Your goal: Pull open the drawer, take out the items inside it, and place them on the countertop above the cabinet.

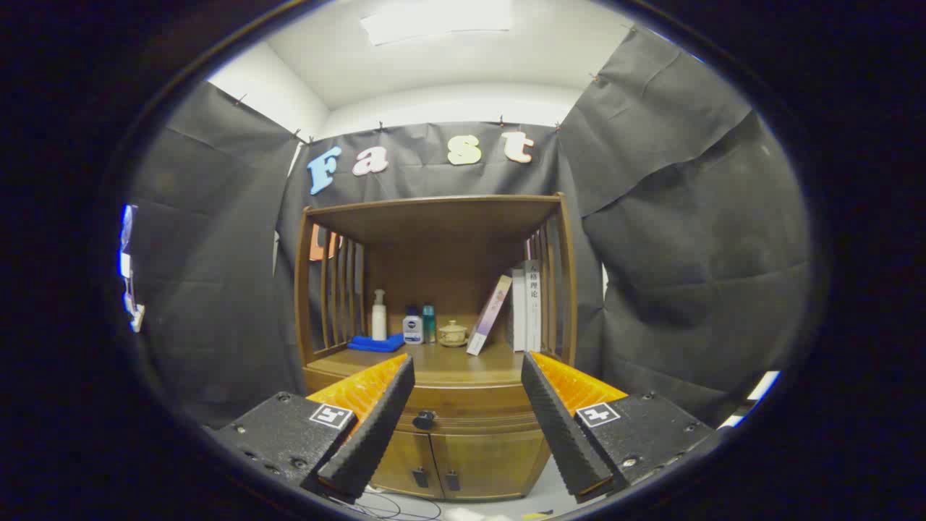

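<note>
Gripper (pixel 466 423) spread wide, holding nothing, framing the drawer knob (pixel 424 419) at lower centre, apparently lined up for a pull. Drawer (pixel 470 405) shut beneath the countertop (pixel 448 362); contents hidden.

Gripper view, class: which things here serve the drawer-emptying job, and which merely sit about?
For the job: drawer knob; drawer front; countertop; gripper, jaws open, holding nothing, short of the knob.

Sitting about: pump bottle; blue cloth; small white bottle; teal bottle; lidded cup; books; lower cabinet doors.
</note>
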### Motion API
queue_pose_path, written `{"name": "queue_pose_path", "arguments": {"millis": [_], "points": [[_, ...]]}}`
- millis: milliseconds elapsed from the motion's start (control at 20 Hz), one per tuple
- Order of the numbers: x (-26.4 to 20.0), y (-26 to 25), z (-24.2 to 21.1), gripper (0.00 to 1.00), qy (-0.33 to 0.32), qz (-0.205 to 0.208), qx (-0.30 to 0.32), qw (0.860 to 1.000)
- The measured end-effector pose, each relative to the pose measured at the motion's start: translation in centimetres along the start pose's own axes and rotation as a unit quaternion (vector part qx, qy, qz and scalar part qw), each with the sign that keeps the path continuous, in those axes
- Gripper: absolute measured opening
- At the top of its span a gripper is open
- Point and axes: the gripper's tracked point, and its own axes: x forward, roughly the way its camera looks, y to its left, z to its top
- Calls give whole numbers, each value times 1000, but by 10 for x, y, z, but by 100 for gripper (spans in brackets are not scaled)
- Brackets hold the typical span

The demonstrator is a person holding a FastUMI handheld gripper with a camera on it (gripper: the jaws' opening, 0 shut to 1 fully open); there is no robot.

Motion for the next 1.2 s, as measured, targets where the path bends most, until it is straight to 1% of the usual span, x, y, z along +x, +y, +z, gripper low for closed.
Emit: {"name": "queue_pose_path", "arguments": {"millis": [100,200,350,500,700,850,1100,1200], "points": [[-2,3,-5,97,5,-6,-20,1000],[-5,10,-3,97,4,-5,-25,1000],[-15,21,5,97,-5,2,-9,1000],[-19,18,6,97,-8,-19,-12,1000],[-20,27,3,97,-3,-10,-13,1000],[-19,26,0,97,3,-12,-4,1000],[-20,31,-1,97,-18,-24,16,999],[-18,38,-7,97,-18,-15,18,1000]]}}
